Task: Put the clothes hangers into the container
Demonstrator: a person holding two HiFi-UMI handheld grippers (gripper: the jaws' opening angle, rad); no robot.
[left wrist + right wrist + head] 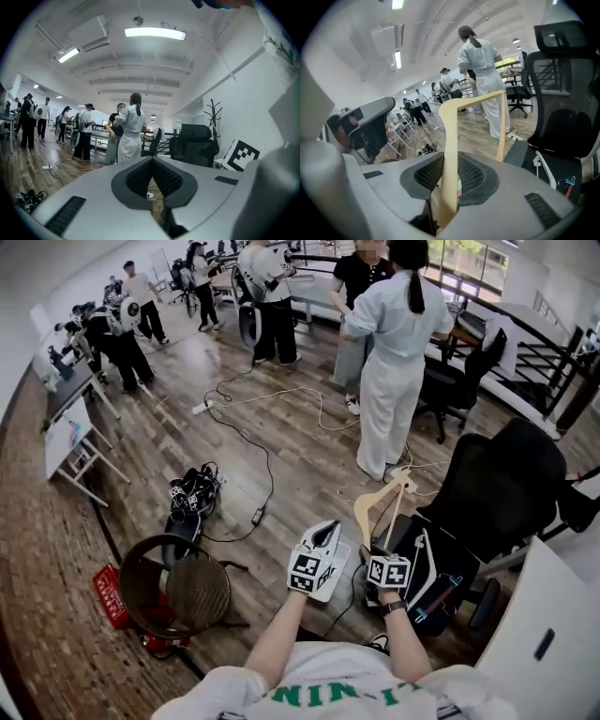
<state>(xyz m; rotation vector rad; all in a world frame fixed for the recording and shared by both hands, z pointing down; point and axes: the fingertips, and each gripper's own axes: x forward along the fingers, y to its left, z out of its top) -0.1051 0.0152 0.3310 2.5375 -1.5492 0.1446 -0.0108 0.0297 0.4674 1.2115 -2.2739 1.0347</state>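
Frankly, the container (131, 559) sits on the floor well off to my left, so a long carry lies ahead. My left gripper (152, 161) is pinched closed on nothing. My right gripper (451, 161) is clamped on one arm of the pale wooden hanger (474, 100), which stands up in the air just beside the black chair (497, 488). Held by one arm, I reckon it could pivot in the pads or snag the chair and drop short.
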